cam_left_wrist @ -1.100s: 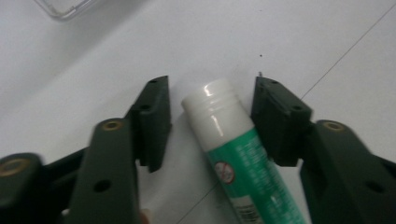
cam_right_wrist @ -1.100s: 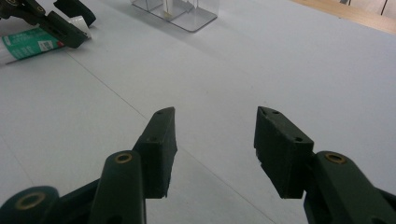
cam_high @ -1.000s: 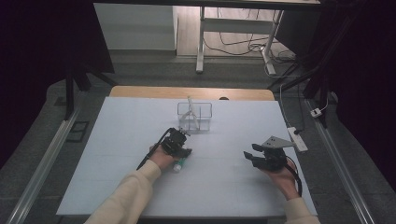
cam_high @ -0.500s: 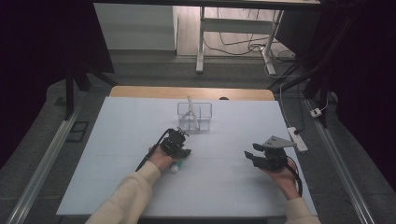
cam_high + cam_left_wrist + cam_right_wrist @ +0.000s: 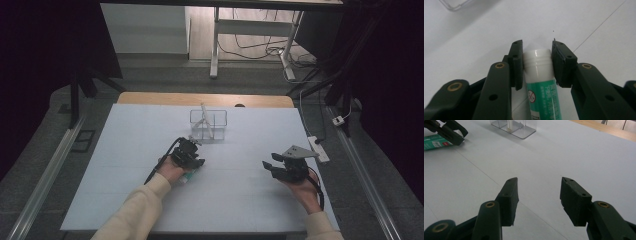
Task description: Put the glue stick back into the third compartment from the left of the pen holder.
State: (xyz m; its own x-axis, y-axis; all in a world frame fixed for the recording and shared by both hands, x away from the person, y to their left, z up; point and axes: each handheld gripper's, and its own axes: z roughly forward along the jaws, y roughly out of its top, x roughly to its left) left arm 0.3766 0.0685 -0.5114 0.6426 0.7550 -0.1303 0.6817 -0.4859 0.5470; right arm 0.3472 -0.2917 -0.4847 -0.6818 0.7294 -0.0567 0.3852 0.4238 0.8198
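Green-and-white glue stick lies flat on the white table, left of centre, white cap pointing away from the person. Left gripper has just been closing; its pads now meet the cap on both sides, so the stick looks gripped. Judgement: grip sits far out on the rounded cap; squeeze firmly and lift level, or the stick may pivot or slip out. Right gripper hovers well apart, jaws half open, empty. Clear plastic organiser stands beyond, near the far edge.
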